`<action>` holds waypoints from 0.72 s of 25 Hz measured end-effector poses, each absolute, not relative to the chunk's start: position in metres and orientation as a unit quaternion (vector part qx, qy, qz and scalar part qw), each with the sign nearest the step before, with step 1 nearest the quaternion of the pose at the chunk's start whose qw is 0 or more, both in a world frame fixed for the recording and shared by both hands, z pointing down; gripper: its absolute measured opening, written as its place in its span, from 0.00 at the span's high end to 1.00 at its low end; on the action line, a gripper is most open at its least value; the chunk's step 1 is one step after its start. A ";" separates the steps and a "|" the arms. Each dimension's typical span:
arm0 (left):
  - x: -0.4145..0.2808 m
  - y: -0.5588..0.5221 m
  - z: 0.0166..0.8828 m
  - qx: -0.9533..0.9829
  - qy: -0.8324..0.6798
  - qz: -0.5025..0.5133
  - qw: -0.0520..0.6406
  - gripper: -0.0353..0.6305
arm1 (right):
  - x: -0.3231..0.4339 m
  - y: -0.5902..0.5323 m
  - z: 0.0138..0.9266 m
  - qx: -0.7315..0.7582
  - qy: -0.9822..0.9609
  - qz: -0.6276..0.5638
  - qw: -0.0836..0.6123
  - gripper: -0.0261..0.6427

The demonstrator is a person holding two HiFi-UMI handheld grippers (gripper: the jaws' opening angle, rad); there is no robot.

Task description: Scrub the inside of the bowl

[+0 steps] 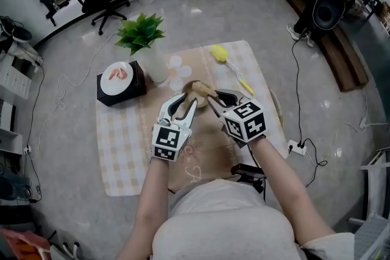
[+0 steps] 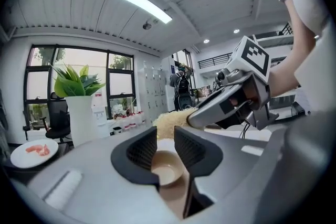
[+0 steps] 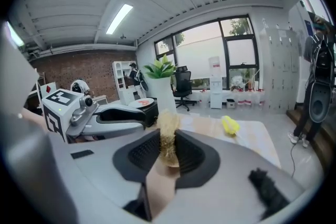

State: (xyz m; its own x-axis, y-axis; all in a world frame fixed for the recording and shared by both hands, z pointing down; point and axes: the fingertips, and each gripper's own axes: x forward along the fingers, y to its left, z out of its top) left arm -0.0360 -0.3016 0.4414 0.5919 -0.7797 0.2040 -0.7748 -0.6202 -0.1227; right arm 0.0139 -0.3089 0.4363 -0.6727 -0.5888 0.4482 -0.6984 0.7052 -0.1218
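Sitting on the grey floor (image 1: pixel 341 149) is a low table (image 1: pixel 122 149) with a checked cloth on it. A person kneels at the near side and holds a tool in each hand.

A black box (image 1: pixel 139 83) stands at the far left of the table, with a white plate (image 1: pixel 117 77) on top. Beside the box is a green plant (image 1: pixel 141 32) in a tall white vase (image 1: pixel 156 65). A yellow brush (image 1: pixel 220 55) lies at the far end of the cloth, well apart from the tools.

Both tools meet over the middle of the table, their tips close together.

The left tool (image 2: pixel 165 144) is open only a little. The small tan bowl (image 2: pixel 167 170) sits between its two jaws, and the jaws press on the bowl from both sides.

The right tool (image 3: pixel 168 147) is almost closed. It pinches a scratchy, straw-colored scrubber (image 3: pixel 168 131) between its jaws. The scrubber sticks out past the tips, right at the bowl. I cannot tell if it touches the bowl.
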 end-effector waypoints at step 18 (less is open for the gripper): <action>-0.045 -0.271 0.395 -0.862 0.500 -0.072 0.041 0.94 | 0.013 -0.273 0.401 0.382 -0.914 0.081 0.110 0.83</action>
State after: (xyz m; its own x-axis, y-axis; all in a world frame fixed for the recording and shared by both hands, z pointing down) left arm -0.0453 -0.2713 0.3952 0.4890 -0.8683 0.0832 -0.8563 -0.4960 -0.1439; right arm 0.0130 -0.2734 0.4007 -0.6835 -0.6810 0.2626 -0.7166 0.6945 -0.0642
